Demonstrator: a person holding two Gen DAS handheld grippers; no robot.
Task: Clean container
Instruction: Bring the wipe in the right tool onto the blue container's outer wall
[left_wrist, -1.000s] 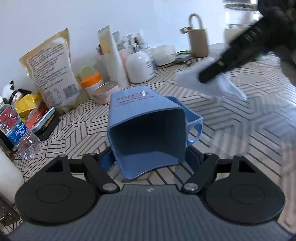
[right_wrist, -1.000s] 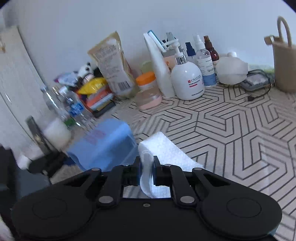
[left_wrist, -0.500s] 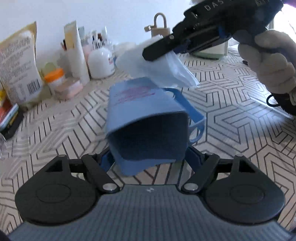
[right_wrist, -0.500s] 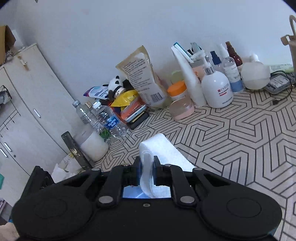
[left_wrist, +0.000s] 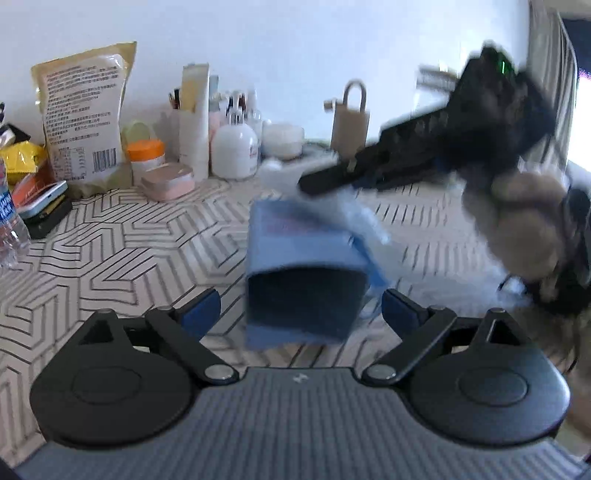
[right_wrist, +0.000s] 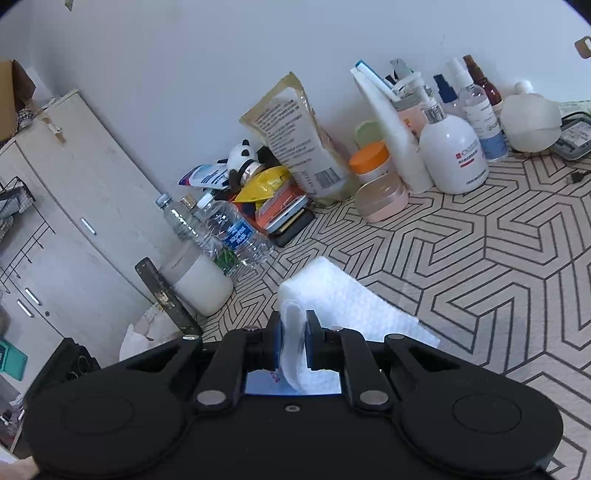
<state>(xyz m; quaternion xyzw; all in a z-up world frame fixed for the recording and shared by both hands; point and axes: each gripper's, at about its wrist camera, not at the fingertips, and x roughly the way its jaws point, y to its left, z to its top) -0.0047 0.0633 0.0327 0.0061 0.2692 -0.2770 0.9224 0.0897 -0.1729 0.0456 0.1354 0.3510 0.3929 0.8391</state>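
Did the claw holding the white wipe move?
Yes. The right gripper with its wipe dropped lower, now below the beige bag by the wall, touching the blue cup.

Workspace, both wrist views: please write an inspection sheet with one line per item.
Surface: table with a geometric line pattern.
Job's things: blue container lying on its side, blurred; white wipe.
Clutter: food pouch, pump bottle, orange-lid jar, water bottles along the wall.
Grippers: left gripper open, fingers apart from the container; right gripper shut on the wipe.
Cables: a dark cord at the far right.
Surroundings: white wall, pale cabinet.
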